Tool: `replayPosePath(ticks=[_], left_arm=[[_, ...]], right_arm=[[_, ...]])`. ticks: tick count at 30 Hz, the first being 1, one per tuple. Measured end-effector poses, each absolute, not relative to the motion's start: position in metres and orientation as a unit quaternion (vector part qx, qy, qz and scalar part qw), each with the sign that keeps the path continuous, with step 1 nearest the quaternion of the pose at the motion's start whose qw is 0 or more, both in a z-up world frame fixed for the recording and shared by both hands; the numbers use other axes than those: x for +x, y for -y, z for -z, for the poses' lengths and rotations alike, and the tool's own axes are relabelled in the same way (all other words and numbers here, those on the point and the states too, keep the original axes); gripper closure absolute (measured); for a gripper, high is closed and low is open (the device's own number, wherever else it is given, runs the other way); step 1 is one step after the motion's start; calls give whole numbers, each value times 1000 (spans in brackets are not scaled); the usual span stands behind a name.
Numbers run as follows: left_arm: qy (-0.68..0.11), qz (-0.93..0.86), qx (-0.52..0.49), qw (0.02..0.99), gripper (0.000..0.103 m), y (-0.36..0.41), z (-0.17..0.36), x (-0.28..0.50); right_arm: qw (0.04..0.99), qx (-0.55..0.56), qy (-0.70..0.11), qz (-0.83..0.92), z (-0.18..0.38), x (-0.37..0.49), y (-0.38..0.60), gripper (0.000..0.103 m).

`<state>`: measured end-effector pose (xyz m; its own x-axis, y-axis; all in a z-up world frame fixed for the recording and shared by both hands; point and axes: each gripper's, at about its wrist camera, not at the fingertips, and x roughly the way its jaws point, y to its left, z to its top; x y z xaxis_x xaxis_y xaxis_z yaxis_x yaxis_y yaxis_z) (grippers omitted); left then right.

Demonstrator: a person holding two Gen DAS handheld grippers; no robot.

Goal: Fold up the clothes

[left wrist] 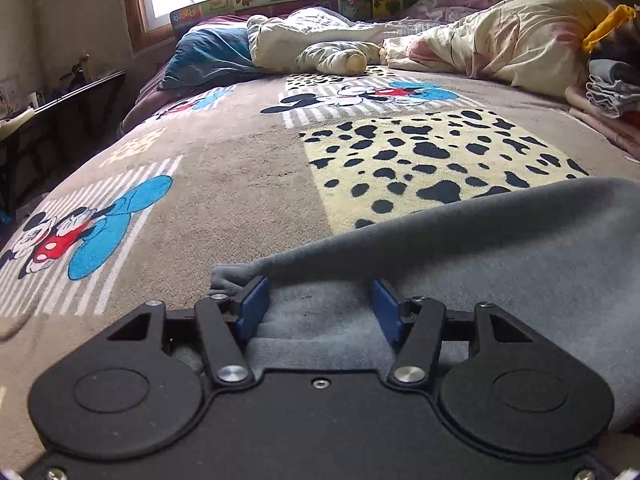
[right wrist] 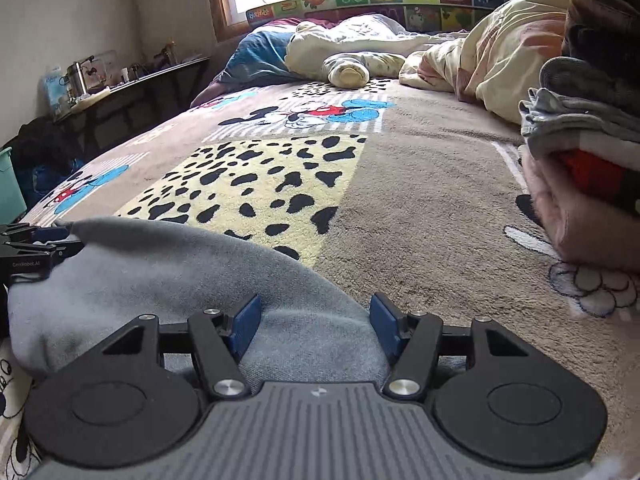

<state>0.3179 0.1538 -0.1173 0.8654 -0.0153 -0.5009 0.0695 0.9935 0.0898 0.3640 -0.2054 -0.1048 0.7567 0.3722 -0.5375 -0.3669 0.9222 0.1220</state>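
Note:
A grey fleece garment (left wrist: 460, 248) lies on the patterned bed blanket (left wrist: 240, 184) at the near edge. My left gripper (left wrist: 320, 292) is open, its blue pads (left wrist: 254, 304) wide apart over the garment's left end, with cloth lying between them. The garment also shows in the right wrist view (right wrist: 168, 264). My right gripper (right wrist: 316, 316) is open, its blue pads (right wrist: 384, 320) spread over the garment's right end. The left gripper (right wrist: 36, 240) shows at the far left of the right wrist view, at the garment's other end.
A stack of folded clothes (right wrist: 588, 168) sits at the right on the bed. Crumpled cream bedding (left wrist: 500, 40) and a blue pillow (left wrist: 212, 56) lie at the headboard. A dark side table (right wrist: 132, 100) with clutter stands left of the bed.

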Motion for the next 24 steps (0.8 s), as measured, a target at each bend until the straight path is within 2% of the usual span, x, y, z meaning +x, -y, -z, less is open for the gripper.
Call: replayPosePath(ticks=[1,3,4,5,9,12,15,18,24], left_arm=[[-249,22,47,967,47,-150,111,310],[-230,23,37,972,46,-142,98,294],[-221,23,32,975,44,-139,91,286],[-211,24,26,977,43,-135,84,278],[-200,76,-32,976,43,-90,93,232],[-200,119,-34,972,43,-53,114,222],[-273,114,0,955,38,-27,150,244],[-300,116,4,947,35,-24,129,255],[-297,98,-127,941,33,-62,138,208]], right_arm=[[937,5,-287,-197,104,365,203,43],[938,18,-286,-195,105,364,203,34],[937,38,-288,-192,108,359,207,22],[936,59,-289,-189,111,355,211,18],[929,139,-294,-176,121,339,228,17],[919,199,-296,-166,129,327,240,17],[906,257,-297,-155,136,315,252,17],[890,315,-297,-143,144,302,265,17],[847,428,-294,-118,159,278,290,5]])
